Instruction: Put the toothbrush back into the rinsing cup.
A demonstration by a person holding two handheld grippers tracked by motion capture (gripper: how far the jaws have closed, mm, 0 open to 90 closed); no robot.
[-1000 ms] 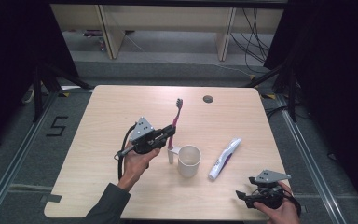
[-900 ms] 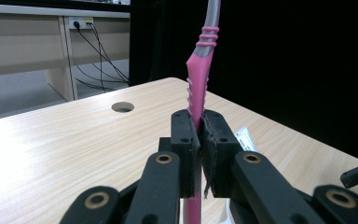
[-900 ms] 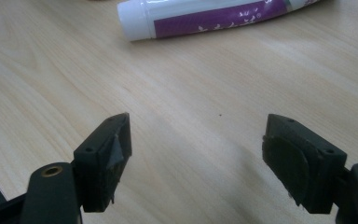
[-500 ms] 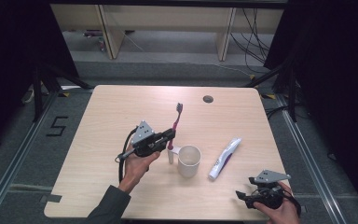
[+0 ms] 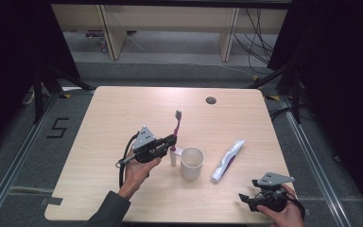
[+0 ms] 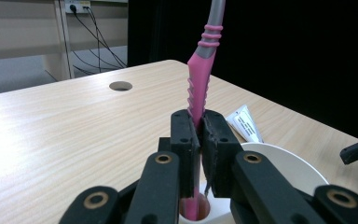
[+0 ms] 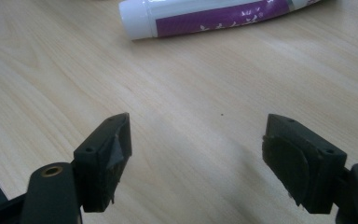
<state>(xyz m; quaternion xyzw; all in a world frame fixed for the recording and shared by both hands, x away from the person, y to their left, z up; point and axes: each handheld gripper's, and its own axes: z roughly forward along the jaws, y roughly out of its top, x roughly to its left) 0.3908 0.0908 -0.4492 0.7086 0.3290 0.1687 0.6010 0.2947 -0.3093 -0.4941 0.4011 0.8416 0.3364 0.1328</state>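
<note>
Pink toothbrush, upright at frame centre, clamped in our left gripper, its foot in a small white holder beside the white cup. Risk: tilting could topple the holder against the cup. Toothpaste tube right of centre; right gripper, jaws apart, lower right, idle.

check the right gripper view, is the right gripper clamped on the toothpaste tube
No, the right gripper has its jaws spread wide over bare table, and the toothpaste tube lies beyond them untouched.
</note>
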